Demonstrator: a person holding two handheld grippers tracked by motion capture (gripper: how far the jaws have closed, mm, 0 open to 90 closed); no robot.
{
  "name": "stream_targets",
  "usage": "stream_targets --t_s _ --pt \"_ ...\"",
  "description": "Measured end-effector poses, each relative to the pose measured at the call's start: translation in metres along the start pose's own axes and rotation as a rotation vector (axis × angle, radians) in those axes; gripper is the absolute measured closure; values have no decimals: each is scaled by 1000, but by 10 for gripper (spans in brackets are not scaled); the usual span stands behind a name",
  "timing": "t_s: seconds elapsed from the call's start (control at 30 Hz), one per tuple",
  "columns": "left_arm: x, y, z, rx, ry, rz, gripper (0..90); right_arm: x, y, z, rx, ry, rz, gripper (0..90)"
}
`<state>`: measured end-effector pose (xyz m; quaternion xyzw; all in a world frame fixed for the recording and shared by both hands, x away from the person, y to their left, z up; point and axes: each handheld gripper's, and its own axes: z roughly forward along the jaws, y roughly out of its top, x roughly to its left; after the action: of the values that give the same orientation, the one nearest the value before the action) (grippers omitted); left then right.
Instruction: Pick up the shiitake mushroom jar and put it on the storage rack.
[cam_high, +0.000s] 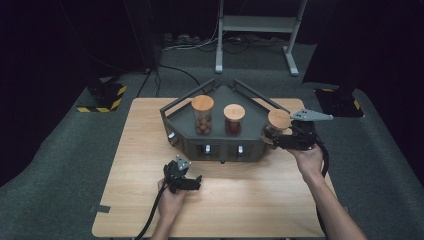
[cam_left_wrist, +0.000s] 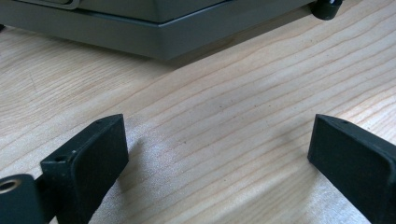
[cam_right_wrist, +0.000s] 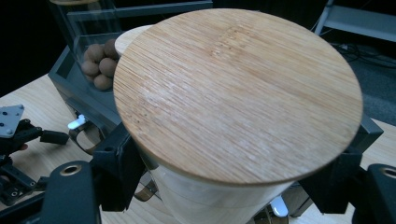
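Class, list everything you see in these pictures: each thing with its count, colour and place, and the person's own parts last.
Table: one, light wood, centre.
Rack: one, grey, at the table's far side.
Jars in the rack: two, clear with bamboo lids; one holds brown balls, one dark red contents.
Held jar: one, bamboo lid, at the rack's right end.
Metal stand: one, grey, on the floor behind.
Left hand-held gripper: black, open, low over the table.
Right hand-held gripper: black, shut on the held jar.
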<state>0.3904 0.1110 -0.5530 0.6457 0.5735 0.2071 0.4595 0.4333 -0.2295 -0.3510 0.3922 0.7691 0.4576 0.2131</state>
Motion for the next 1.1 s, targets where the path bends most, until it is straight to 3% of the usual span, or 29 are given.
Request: stream_targets --t_s 0.7,1.1 --pt "1 0 -1 12 0 15 48 2 9 14 4 -19 -2 250" --pt "0 0 0 -1 0 -2 48 4 12 22 18 -33 -16 250"
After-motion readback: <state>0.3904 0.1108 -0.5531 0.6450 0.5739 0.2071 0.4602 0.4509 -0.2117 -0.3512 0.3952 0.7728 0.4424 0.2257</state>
